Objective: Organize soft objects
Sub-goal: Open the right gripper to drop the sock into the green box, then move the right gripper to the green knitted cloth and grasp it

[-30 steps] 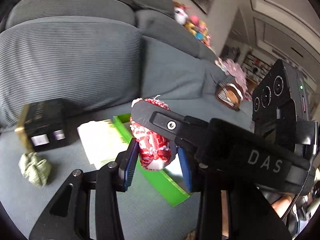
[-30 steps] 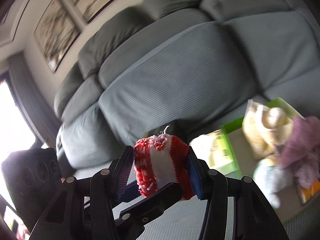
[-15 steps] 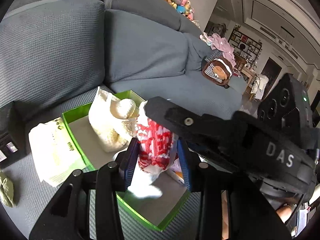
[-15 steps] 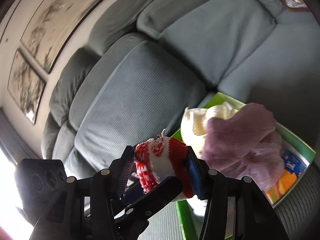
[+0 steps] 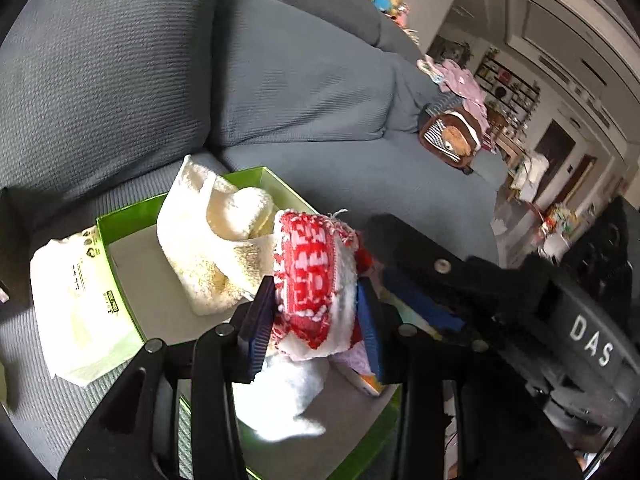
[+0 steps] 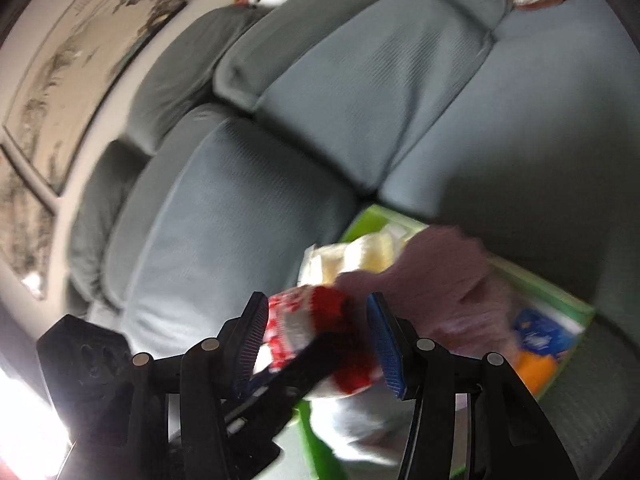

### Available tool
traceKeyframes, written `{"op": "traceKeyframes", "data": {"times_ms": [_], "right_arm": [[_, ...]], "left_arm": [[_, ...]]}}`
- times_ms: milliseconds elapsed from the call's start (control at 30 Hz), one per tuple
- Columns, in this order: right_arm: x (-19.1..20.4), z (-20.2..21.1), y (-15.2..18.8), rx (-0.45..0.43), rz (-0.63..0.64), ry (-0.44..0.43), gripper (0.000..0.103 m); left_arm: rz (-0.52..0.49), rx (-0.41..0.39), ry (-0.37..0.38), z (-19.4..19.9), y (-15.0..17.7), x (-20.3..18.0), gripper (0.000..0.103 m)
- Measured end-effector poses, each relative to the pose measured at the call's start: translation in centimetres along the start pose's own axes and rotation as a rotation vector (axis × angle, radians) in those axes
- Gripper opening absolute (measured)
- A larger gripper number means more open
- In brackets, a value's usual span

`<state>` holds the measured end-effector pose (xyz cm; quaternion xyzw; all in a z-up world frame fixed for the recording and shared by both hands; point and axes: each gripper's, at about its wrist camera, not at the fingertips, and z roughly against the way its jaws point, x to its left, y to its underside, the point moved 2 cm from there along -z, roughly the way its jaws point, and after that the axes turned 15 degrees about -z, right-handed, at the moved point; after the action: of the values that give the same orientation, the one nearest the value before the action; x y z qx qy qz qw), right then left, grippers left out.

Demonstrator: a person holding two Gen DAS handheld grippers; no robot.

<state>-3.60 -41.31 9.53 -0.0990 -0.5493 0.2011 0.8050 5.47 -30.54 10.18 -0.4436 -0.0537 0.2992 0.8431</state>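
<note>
Two grippers, left [image 5: 316, 316] and right [image 6: 316, 346], both pinch one red-white knit roll [image 5: 314, 280] | above green box [image 5: 120, 220] (sofa seat) | inside: cream plush [image 5: 212, 240], pink plush [image 6: 440, 276].

Between your left gripper's [image 5: 316, 316] ridged blue pads sits a knitted red-and-white sock [image 5: 314, 280]; just beyond, fluffy cream cloth [image 5: 212, 240] fills a glossy green box [image 5: 120, 220].

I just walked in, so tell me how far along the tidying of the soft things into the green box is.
Partly done. A cream fluffy piece, a white one and a pink one already lie in the green box. In hand: both the left gripper and the right gripper clamp a red and white knit above the box. Left: letting it go inside.
</note>
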Motion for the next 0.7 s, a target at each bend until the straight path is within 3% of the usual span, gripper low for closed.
{"op": "traceKeyframes", "data": {"times_ms": [67,133,233,300,500,600,700], "right_arm": [[0.0,0.1,-0.1,-0.023,0.01,0.057,0.053],[-0.1,0.1,-0.2,-0.015,0.001,0.045,0.053],[0.2,0.3,0.0,-0.016,0.001,0.04,0.054],[0.9,0.4,0.3,-0.023,0.026,0.049,0.058],[3.9,-0.5,2.4,0.03,0.113,0.005,0.061],[5.6,-1.7,4.0,0.065,0.168,0.018,0.062],[7.2,-3.0,5.7,0.12,0.212,0.0,0.073]], "left_arm": [[0.023,-0.004,-0.009,0.3,0.0,0.4,0.039],[0.024,-0.012,-0.024,1.1,0.2,0.6,0.044],[0.01,-0.043,-0.074,2.7,0.2,0.9,0.059],[0.017,-0.066,-0.101,3.6,0.3,1.5,0.076],[0.098,-0.066,-0.208,6.9,2.1,5.6,0.08],[0.118,-0.034,-0.328,9.1,3.4,7.8,0.08],[0.177,0.025,-0.525,11.4,5.4,11.2,0.08]]}}
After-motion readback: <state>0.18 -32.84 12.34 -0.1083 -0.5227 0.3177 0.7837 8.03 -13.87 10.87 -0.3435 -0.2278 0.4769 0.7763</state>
